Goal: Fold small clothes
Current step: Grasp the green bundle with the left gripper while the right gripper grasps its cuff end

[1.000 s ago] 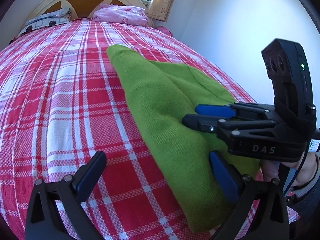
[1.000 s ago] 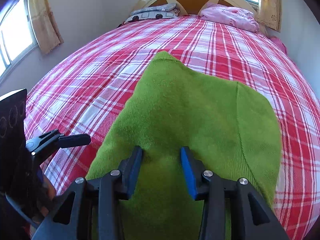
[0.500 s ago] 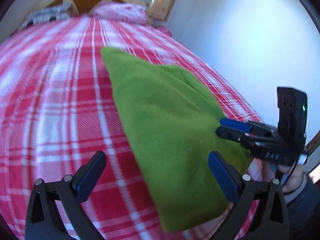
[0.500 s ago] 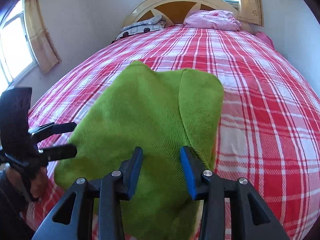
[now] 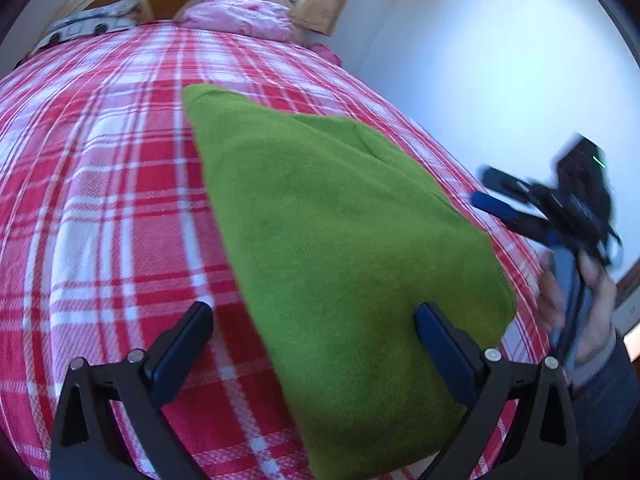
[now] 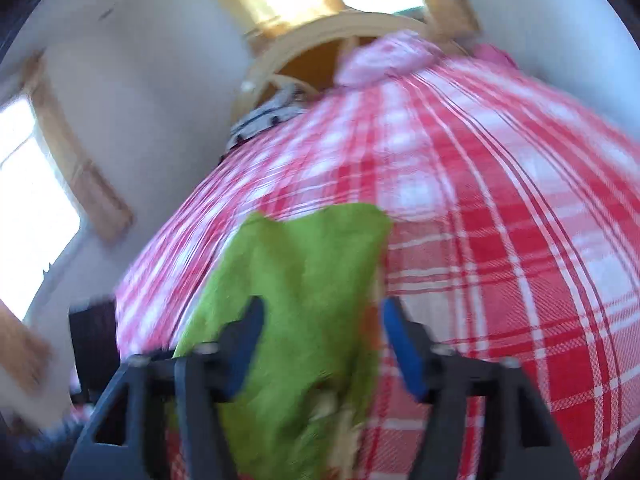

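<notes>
While the green garment (image 5: pixel 340 240) lies folded on the bed (image 5: pixel 100 200), both the left tongs (image 5: pixel 314 344) and right tongs (image 6: pixel 322 340) stand spread, the right just having opened, leaving perhaps one fold.

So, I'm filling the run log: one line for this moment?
green garment: folded on bed | left gripper: open | right gripper: opening, off garment

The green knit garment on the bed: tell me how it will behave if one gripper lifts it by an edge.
The green knit garment will probably drape and sag, since it lies soft and folded flat on the plaid bedspread. Its layers would likely slide apart and undo the fold. The fuzzy knit looks grippy, so it should hardly slip from the jaws.
</notes>
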Demonstrator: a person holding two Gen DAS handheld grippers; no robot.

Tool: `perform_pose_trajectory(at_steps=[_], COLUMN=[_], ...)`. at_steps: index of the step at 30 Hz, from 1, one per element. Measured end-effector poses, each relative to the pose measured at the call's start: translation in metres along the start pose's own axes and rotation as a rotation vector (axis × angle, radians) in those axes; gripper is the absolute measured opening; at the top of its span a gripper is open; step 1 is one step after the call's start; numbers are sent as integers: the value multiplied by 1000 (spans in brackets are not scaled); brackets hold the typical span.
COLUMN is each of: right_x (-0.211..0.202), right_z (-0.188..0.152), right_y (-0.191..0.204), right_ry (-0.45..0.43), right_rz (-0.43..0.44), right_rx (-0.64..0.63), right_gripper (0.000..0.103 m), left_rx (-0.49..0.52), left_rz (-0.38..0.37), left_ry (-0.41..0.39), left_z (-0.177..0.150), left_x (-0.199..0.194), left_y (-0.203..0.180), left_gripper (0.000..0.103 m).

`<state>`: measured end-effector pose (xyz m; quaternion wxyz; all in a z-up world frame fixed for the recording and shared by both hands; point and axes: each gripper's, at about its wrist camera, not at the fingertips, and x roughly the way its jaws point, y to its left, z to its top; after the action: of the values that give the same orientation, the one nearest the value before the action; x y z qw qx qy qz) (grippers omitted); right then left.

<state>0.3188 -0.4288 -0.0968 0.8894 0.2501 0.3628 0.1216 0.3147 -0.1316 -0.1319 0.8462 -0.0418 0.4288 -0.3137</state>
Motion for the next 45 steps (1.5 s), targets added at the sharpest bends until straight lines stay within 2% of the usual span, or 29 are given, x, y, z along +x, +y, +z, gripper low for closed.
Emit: perform_pose_trajectory(at_steps=[4, 7, 9, 14, 18, 21, 26, 42, 45], right_x=[34, 53, 64, 84, 99, 108, 117, 108, 105], right_z=[13, 16, 18, 19, 23, 27, 29, 21, 18], right_y=[-30, -32, -37, -28, -24, -24, -33, -26, -19], right_ry=[103, 127, 147, 174, 200, 209, 211, 169, 164], right_rz=[96, 84, 123, 145, 191, 202, 231, 198, 178], right_rx=[143, 137, 166, 142, 144, 148, 158, 93, 72], right_gripper=[67, 67, 67, 67, 66, 60, 45, 41, 37], left_rx=[12, 7, 0, 62, 76, 76, 77, 131, 142], left_rz=[-5, -18, -14, 72, 86, 84, 76, 82, 93], left_ry=[27, 25, 23, 30, 32, 30, 27, 6, 0], left_z=[6, 4, 3, 1, -1, -1, -1, -4, -5], left_x=[9, 8, 8, 14, 13, 13, 13, 9, 5], left_y=[-1, 1, 1, -14, -16, -16, -16, -27, -28], left_gripper=[103, 103, 103, 103, 103, 103, 103, 81, 75])
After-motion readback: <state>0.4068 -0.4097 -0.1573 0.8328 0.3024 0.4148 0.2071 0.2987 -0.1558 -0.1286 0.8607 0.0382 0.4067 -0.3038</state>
